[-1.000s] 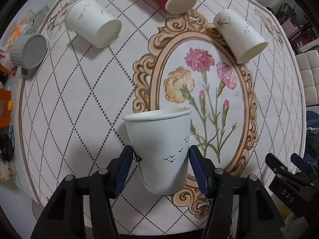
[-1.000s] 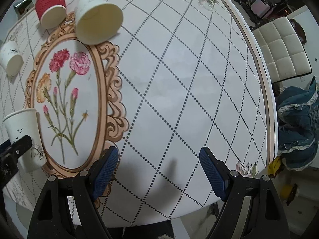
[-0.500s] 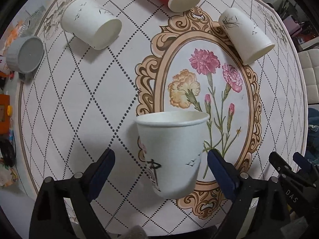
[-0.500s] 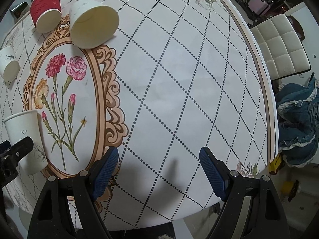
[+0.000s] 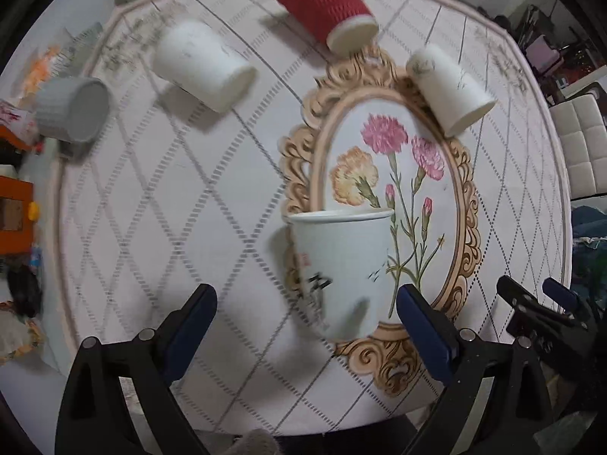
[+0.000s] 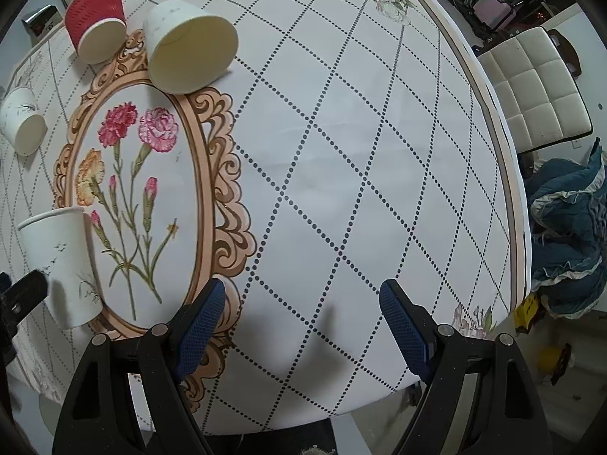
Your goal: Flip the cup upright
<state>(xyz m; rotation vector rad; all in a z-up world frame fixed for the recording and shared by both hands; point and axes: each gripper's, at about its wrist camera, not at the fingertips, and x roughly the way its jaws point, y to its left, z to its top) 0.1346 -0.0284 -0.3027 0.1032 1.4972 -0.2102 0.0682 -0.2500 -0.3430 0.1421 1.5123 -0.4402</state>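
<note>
A white paper cup with bird prints [image 5: 343, 269] stands upright on the tablecloth, at the left edge of the flower frame; it also shows in the right wrist view [image 6: 62, 261]. My left gripper [image 5: 305, 314] is open, its blue pads wide apart on either side of the cup and not touching it. My right gripper [image 6: 301, 314] is open and empty over the bare checked cloth near the table's front edge. A white cup [image 5: 449, 89] lies on its side at the frame's top; in the right wrist view [image 6: 189, 45] its mouth faces me.
A red ribbed cup [image 5: 326, 5] and another white cup [image 5: 201, 64] lie on their sides at the back. A grey ribbed cup [image 5: 72, 113] lies at the far left edge. A white chair [image 6: 538, 87] and blue cloth [image 6: 569, 239] are beyond the table's right edge.
My left gripper opened and let go of the white cup, which now stands on the table. The left gripper drew back from it. The right gripper barely moved.
</note>
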